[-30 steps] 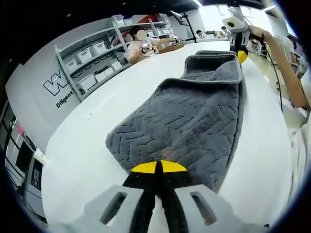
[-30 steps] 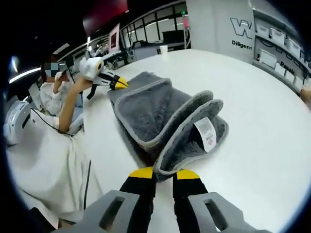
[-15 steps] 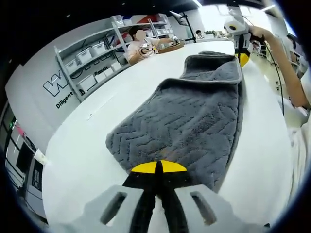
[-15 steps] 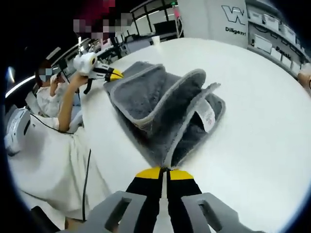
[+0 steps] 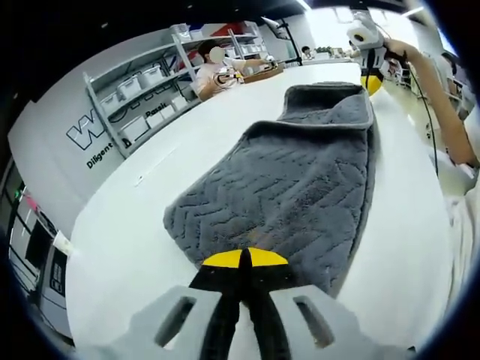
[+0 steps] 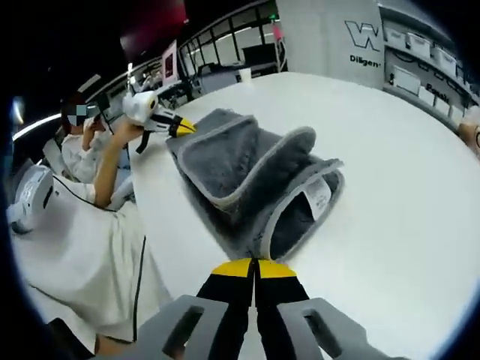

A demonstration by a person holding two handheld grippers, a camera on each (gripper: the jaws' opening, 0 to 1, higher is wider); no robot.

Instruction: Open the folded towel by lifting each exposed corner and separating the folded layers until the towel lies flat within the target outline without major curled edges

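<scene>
- You've got one grey towel [image 5: 300, 180] on one white table [image 5: 127, 232].
- Two tools: your left tool [image 5: 244, 259] and right tool [image 6: 255, 268], each pinching a towel edge.
- One white care label [image 6: 318, 198].
- One shelf rack [image 5: 142, 90] of bins.

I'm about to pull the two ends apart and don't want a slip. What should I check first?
1. Left gripper shut on the towel edge: ok.
2. Right gripper shut on the opposite end: ok.
3. Layers at the right end separated: not ok, a fold loops there with the label showing.
4. Towel flat: not ok.
5. Bare table around the towel: ok.
6. Target outline visible: cannot tell.
</scene>
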